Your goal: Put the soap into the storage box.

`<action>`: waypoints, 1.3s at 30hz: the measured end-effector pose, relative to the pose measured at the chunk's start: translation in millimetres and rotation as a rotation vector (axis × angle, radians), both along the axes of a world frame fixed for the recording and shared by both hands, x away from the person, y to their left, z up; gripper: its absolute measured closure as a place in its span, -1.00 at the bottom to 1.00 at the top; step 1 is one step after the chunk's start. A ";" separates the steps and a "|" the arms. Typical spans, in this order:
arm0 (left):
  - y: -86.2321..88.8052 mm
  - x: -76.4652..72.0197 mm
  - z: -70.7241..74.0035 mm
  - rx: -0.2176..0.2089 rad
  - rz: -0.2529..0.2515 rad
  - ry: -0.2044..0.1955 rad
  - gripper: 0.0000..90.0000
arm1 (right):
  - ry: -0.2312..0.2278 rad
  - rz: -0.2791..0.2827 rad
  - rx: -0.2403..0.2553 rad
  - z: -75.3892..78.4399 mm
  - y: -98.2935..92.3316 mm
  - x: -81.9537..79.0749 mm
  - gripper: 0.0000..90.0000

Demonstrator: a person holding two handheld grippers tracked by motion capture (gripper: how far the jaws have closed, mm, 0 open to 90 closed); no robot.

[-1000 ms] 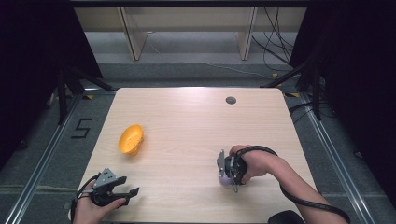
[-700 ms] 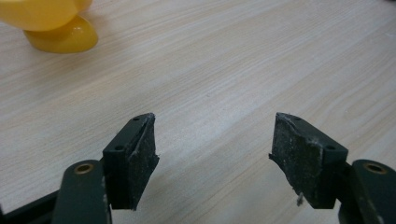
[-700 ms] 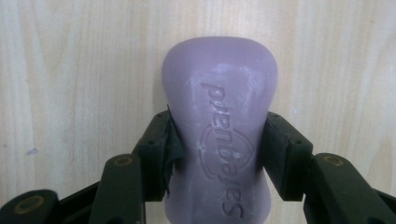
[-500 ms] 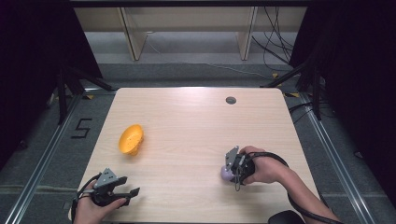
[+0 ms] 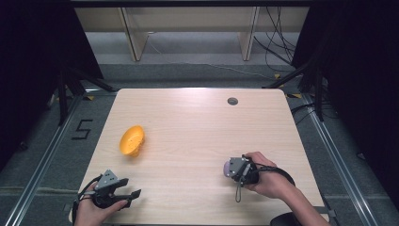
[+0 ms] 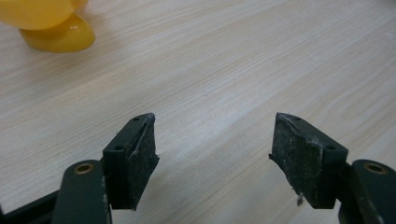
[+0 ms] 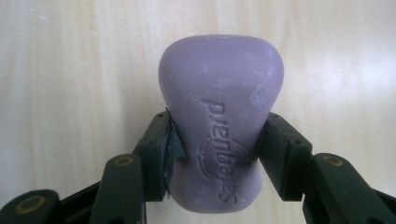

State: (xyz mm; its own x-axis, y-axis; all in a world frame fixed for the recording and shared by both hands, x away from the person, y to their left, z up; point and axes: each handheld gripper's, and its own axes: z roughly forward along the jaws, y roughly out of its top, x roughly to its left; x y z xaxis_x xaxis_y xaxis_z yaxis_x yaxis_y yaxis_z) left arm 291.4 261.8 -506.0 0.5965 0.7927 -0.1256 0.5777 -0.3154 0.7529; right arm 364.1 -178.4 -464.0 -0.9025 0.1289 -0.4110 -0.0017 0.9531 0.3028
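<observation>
Since the earlier frames the right gripper (image 5: 231, 168) has come down and toward the near edge of the surface (image 5: 188, 122), its fingers (image 7: 156, 154) clenched on the waist of a purple soap bar (image 7: 219, 116), which now sits low over the wood at near right. This looks like the carrying stage, with the placing not yet done. The left gripper (image 5: 129, 188) has kept to the near left corner, fingers (image 6: 135, 158) released and empty. Counted: one surface, two grippers, one orange soap dish (image 5: 131, 140) at mid left, one soap bar, one dark grommet (image 5: 232, 100) at far right.
</observation>
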 end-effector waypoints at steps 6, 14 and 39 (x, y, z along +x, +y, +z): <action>0.9 0.2 0.6 0.017 -0.010 0.004 -0.33 | -0.102 -0.053 0.017 4.2 1.7 -13.3 0.11; 0.6 0.2 -0.1 0.014 0.002 -0.010 -0.33 | -0.252 -0.026 0.001 11.7 5.5 -25.9 0.11; -66.6 22.2 56.5 -0.191 -0.210 -0.040 -0.34 | -0.670 0.056 -0.080 28.1 25.2 -73.2 0.11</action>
State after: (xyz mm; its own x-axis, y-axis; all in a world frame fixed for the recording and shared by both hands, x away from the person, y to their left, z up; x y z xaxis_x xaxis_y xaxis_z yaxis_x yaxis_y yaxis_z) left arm 313.6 195.2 -449.5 0.7524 0.6159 -0.2335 0.4833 -0.2753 0.8310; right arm 290.9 -153.2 -435.8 -0.4542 0.0353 -0.8902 -0.2144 0.9655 0.1477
